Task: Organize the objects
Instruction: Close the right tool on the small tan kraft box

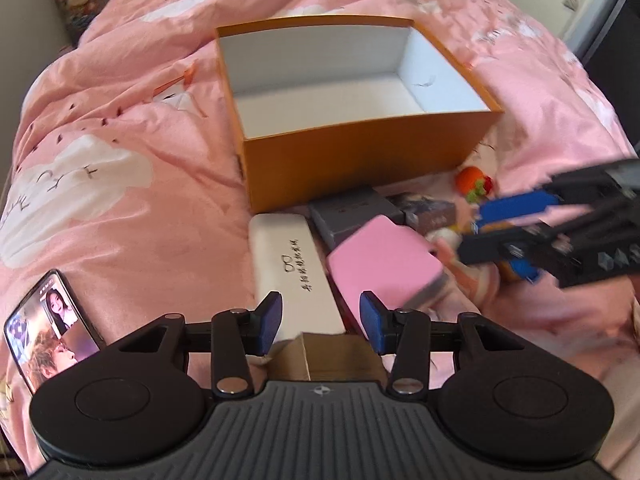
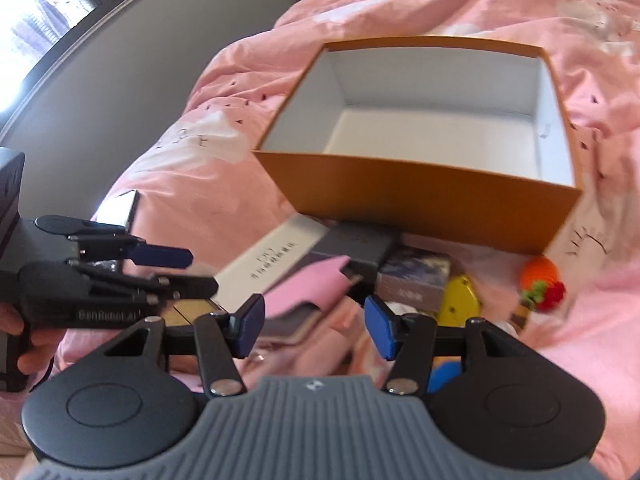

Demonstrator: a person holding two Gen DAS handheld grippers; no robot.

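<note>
The left hand-held gripper (image 1: 321, 322) hangs over the near end of a long white case (image 1: 294, 276) printed with dark characters; its blue pads stand apart at either side of that end without pressing on it, so it is open and holds nothing. The right hand-held gripper (image 2: 315, 326) is likewise open and empty, its pads spread above a pink pouch (image 2: 306, 292) that lies just ahead of it on the bed (image 1: 120, 128). In the left wrist view that pink pouch (image 1: 386, 264) sits at about 1 o'clock from the left gripper, touching the white case's right side. Beyond both, at 12 o'clock, stands an orange cardboard box (image 1: 360, 160), open-topped with a smooth white inside. Between box and grippers lie a flat grey box (image 1: 352, 212) and a dark printed box (image 1: 430, 208), crowded together; a crocheted orange-and-red toy (image 1: 476, 182) rests at 2 o'clock near the box's corner, and a yellow rounded item (image 2: 460, 300) shows just past the right gripper. A small brown carton (image 1: 340, 354) lies under the left gripper. A smartphone (image 1: 48, 328) with a lit screen lies at 9 o'clock. The bedding is soft, wrinkled pink fabric with white patches.
</note>
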